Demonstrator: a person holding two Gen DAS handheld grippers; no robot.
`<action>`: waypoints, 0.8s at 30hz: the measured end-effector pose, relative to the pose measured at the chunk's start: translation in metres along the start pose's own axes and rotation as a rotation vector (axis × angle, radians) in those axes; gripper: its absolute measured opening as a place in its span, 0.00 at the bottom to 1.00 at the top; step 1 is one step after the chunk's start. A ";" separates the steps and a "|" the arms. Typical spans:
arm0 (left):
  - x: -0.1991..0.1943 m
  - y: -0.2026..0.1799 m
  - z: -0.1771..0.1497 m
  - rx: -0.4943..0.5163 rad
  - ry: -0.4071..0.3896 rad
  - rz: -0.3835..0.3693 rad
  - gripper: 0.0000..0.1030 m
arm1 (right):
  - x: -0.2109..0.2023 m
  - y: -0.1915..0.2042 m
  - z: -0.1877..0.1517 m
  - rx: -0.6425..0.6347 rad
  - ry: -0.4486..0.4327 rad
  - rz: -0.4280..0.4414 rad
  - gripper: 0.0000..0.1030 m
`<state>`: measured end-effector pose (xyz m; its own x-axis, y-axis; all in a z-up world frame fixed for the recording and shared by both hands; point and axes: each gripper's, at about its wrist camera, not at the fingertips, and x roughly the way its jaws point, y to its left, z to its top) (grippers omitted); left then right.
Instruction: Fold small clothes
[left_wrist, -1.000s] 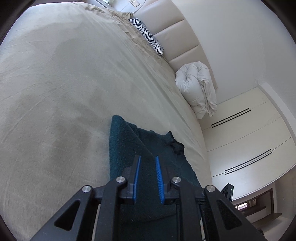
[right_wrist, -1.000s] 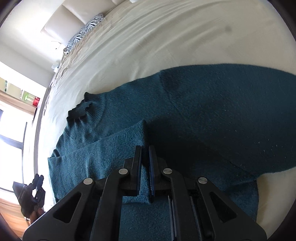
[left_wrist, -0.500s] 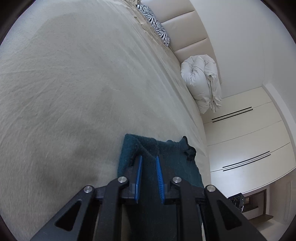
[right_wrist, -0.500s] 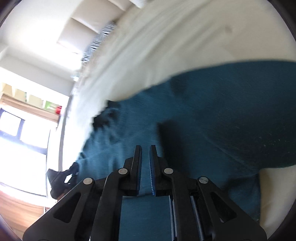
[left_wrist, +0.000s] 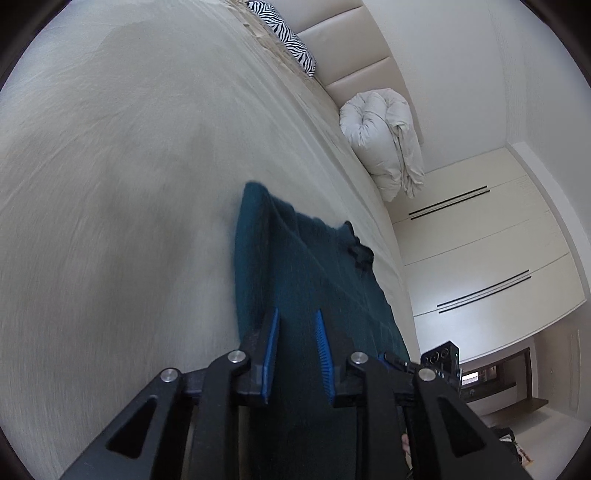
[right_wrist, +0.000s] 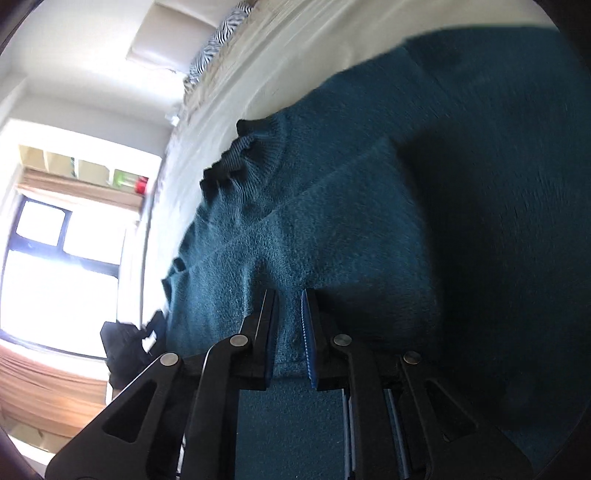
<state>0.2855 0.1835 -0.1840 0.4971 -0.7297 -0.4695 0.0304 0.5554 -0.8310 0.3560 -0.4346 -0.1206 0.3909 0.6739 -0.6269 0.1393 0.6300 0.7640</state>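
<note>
A dark teal knit sweater (left_wrist: 306, 273) lies on the beige bed (left_wrist: 110, 184). My left gripper (left_wrist: 295, 321) is shut on a raised fold of it, which passes between the blue pads. In the right wrist view the sweater (right_wrist: 369, 206) fills the frame, collar (right_wrist: 236, 155) toward the upper left, with a sleeve folded over the body. My right gripper (right_wrist: 290, 295) is shut on the edge of that folded sleeve. The other gripper (right_wrist: 125, 339) shows at the left edge.
A zebra-print pillow (left_wrist: 291, 48) and a rolled white duvet (left_wrist: 384, 133) lie by the padded headboard. White wardrobe doors (left_wrist: 472, 258) stand beyond the bed's right edge. A bright window (right_wrist: 55, 266) is on the left of the right wrist view.
Both grippers have kept their grip and lifted. The sweater fold has risen and stretched longer in the left view. The right camera has swung toward the window side.
</note>
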 end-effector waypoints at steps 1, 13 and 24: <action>-0.002 -0.001 -0.004 0.005 -0.001 0.005 0.23 | -0.001 -0.004 -0.001 0.016 -0.006 0.020 0.12; -0.006 -0.020 -0.046 0.080 0.038 0.060 0.23 | -0.016 -0.017 -0.010 0.026 -0.042 0.010 0.12; -0.014 -0.041 -0.053 0.088 0.008 0.066 0.47 | -0.054 -0.041 -0.026 0.062 -0.100 0.030 0.12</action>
<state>0.2309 0.1498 -0.1593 0.4932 -0.6932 -0.5256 0.0740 0.6354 -0.7686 0.3054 -0.4867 -0.1221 0.4846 0.6483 -0.5873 0.1811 0.5824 0.7924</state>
